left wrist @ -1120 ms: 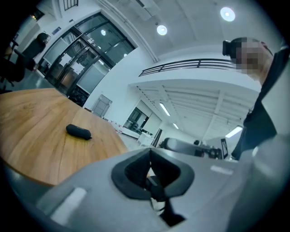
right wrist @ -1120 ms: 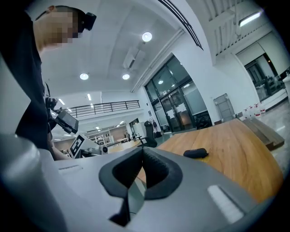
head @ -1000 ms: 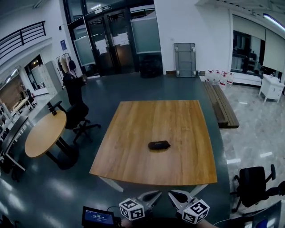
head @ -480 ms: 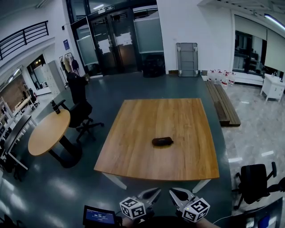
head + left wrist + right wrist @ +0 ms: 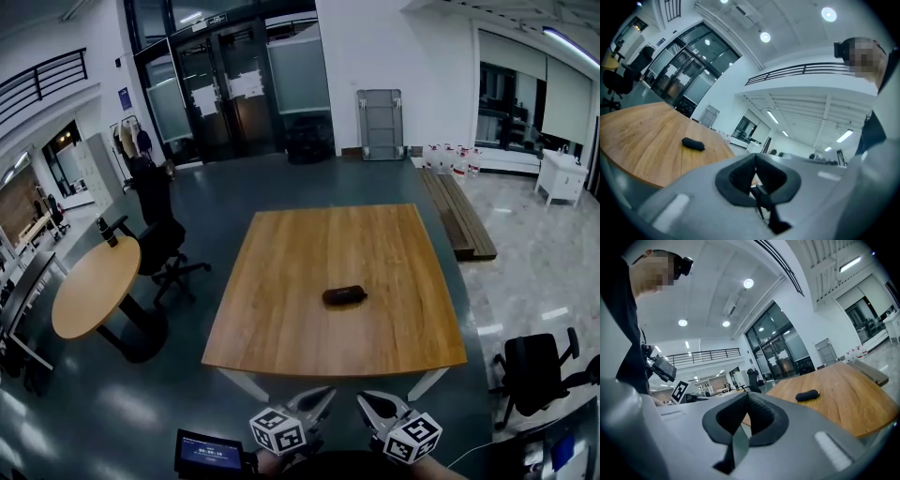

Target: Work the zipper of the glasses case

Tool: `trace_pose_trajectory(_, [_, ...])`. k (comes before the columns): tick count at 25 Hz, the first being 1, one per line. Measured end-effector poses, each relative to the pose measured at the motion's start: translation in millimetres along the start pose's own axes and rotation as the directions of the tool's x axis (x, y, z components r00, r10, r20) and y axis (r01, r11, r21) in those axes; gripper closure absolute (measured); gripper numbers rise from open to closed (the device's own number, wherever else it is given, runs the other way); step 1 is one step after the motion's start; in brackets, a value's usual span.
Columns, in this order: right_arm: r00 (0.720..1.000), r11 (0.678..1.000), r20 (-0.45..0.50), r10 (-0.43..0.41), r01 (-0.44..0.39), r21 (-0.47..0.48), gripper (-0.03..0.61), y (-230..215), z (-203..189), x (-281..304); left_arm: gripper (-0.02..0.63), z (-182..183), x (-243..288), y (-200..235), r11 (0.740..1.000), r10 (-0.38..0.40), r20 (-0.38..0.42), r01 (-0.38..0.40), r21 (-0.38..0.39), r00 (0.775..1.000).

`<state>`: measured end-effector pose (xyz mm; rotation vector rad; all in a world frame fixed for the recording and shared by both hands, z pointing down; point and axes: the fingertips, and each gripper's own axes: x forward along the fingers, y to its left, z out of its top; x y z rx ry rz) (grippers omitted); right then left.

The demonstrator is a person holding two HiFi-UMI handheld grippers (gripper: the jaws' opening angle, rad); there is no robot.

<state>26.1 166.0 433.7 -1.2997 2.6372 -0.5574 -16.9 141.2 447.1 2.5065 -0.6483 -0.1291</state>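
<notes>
A small dark glasses case (image 5: 344, 295) lies alone near the middle of the square wooden table (image 5: 281, 319). It also shows in the left gripper view, glasses case (image 5: 693, 144), and in the right gripper view, glasses case (image 5: 807, 395). Both grippers are held low at the bottom of the head view, short of the table's near edge and well away from the case. My left gripper (image 5: 325, 398) is shut with nothing in it. Beside it my right gripper (image 5: 366, 403) is shut and empty too.
A round wooden table (image 5: 94, 281) with a black office chair (image 5: 161, 246) stands to the left. Another black chair (image 5: 534, 370) sits at the right. A bench (image 5: 457, 222) runs along the table's right side. A person (image 5: 148, 178) stands far off by the glass doors.
The table and the case have drawn slightly nearer in the head view as I moved forward. Both grippers stay shut and side by side.
</notes>
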Motion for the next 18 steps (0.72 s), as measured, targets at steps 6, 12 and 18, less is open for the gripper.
trace_pose_trajectory(6, [1.000,1.000,-0.001,-0.027,0.027,-0.007,0.574,6.4,-3.5,6.0,0.612,-5.3,-7.4,-2.6,0.999,-0.036,-0.014,0.036,-0.014,0.999])
trace_pose_trajectory(12, [0.999,0.999,-0.005,-0.049,0.048,-0.018,0.574,10.6,-6.3,6.1,0.612,-4.7,-10.3,-2.0,0.999,-0.051,-0.016,0.050,-0.016,0.999])
trace_pose_trajectory(18, [0.999,0.998,-0.003,-0.051,0.051,-0.024,0.574,14.5,-7.6,4.9,0.612,-3.3,-13.8,-1.5,0.999,-0.050,-0.003,0.050,-0.011,0.999])
